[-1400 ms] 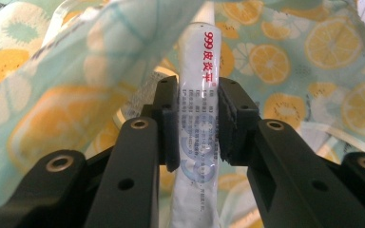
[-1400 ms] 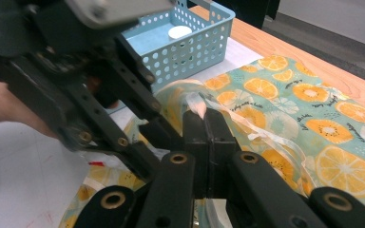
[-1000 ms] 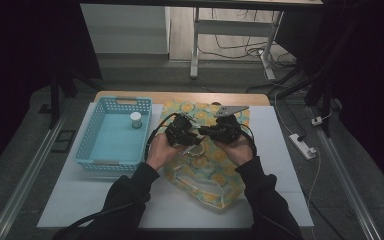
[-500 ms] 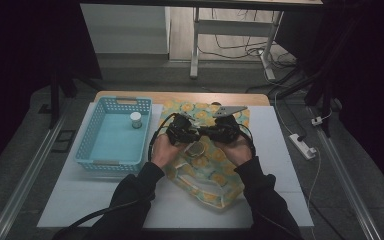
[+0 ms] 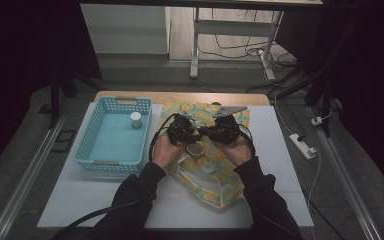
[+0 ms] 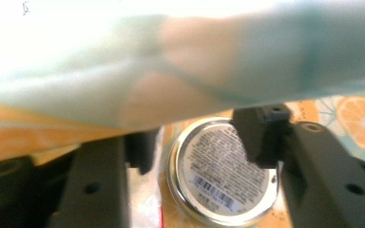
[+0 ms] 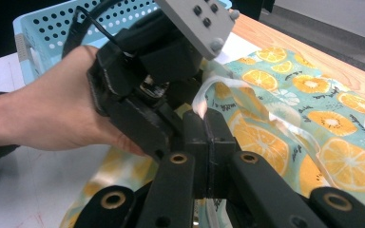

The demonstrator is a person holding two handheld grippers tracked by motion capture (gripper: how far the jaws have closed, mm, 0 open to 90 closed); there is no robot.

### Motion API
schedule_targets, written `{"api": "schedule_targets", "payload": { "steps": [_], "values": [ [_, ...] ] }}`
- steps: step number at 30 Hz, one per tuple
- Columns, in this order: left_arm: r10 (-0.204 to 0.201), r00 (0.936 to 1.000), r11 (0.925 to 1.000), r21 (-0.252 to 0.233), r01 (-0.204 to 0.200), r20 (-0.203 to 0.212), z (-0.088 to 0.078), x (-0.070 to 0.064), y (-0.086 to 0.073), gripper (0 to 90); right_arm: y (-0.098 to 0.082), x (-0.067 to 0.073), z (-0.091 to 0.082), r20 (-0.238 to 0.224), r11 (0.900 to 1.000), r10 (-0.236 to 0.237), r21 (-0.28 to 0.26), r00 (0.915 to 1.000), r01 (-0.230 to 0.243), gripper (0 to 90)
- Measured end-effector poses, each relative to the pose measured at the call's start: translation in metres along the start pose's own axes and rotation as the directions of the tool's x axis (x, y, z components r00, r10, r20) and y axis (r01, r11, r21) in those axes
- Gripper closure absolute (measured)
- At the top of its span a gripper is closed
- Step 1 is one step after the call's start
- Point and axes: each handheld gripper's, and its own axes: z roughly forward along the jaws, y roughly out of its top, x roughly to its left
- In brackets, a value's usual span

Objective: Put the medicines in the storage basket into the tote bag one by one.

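Note:
An orange-slice print cloth bag point(image 5: 215, 170) lies on the white table. A round metal tin point(image 5: 196, 150) with a label on its bottom point(image 6: 223, 173) rests at the bag's mouth. My left gripper point(image 5: 192, 136) hovers over it. Its jaws point(image 6: 195, 152) have just been opening and now stand apart around the tin, the left pad off it. The bag's teal lining point(image 6: 171, 71) hangs blurred over them. My right gripper point(image 5: 211, 134) faces the left one, shut point(image 7: 204, 137) on the bag's white hem point(image 7: 209, 92).
A light blue basket point(image 5: 92, 150) stands left of the bag with a small white jar point(image 5: 136, 120) inside. The left hand and its gripper point(image 7: 142, 80) crowd close to the right jaws. A power strip point(image 5: 302, 146) lies on the floor right of the table.
The left gripper's jaws have spread, and the tin now lies free beneath them at the bag's mouth. The right gripper has kept still on the hem.

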Motion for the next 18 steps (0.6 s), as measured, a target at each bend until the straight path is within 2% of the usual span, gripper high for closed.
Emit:
{"api": "schedule_targets", "payload": {
  "steps": [10, 15, 18],
  "values": [
    [0.03, 0.9977, 0.9995, 0.007, -0.03, 0.061, -0.021, -0.004, 0.0, 28.9, 0.0, -0.001, -0.002, 0.001, 1.0, 0.002, -0.002, 1.0, -0.002, 90.0],
    [0.025, 0.9941, 0.9996, 0.013, -0.027, 0.106, -0.035, -0.002, -0.002, 20.1, 0.0, -0.002, -0.002, 0.0, 1.0, 0.004, -0.003, 1.0, -0.004, 90.0],
    [0.02, 0.9944, 0.9997, 0.011, -0.022, 0.103, -0.042, 0.0, -0.004, 18.3, 0.0, -0.002, -0.002, 0.001, 1.0, 0.005, -0.001, 1.0, -0.005, 90.0]
  ]
}}
